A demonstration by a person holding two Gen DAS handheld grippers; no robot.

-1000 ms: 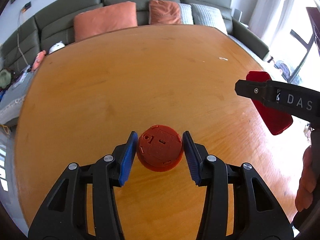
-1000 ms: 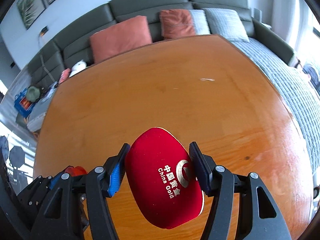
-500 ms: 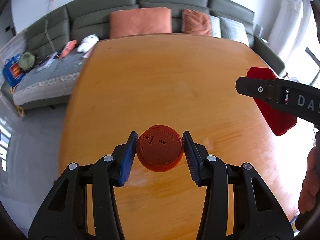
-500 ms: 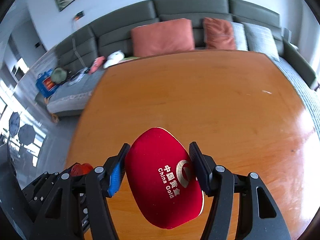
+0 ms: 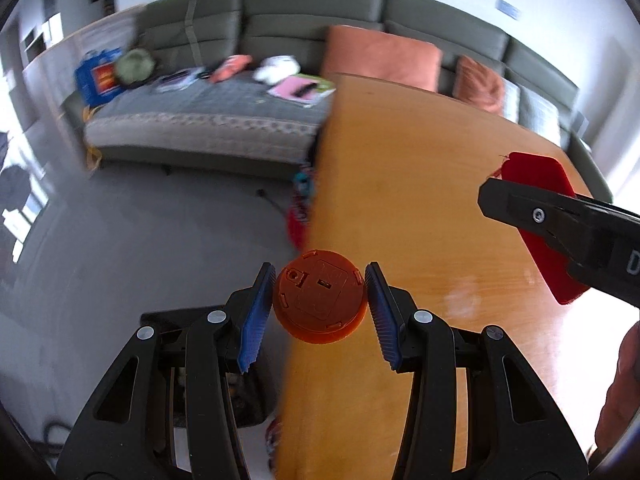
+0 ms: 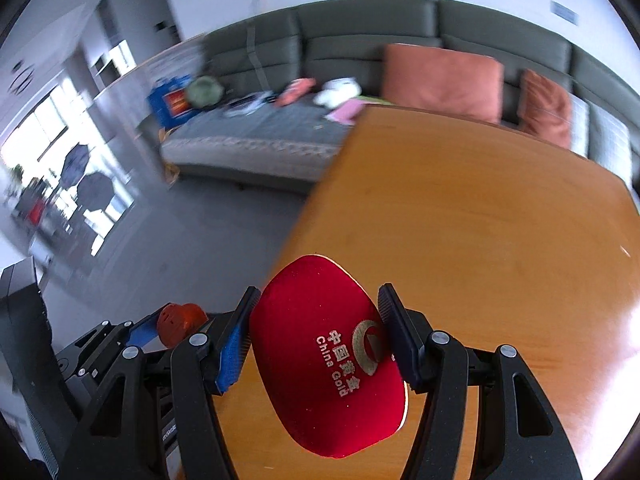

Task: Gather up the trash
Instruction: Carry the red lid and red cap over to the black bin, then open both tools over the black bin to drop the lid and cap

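The left gripper [image 5: 320,309] pinches an orange round plastic disc [image 5: 320,297] at frame centre, over the tabletop [image 5: 420,184] edge; the right gripper [image 6: 316,334] clamps a red velvet "China Gold" case [image 6: 326,356]. Keep both jaws squeezed firmly while carrying toward the dark bin [image 5: 176,322], lower left.

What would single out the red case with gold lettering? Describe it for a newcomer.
Start at the orange wooden table before the grey sofa. Over its near edge the right gripper clamps the red case between its blue-padded fingers. Unlike the round orange disc in the left gripper, it is oval, velvety, and marked "China Gold".
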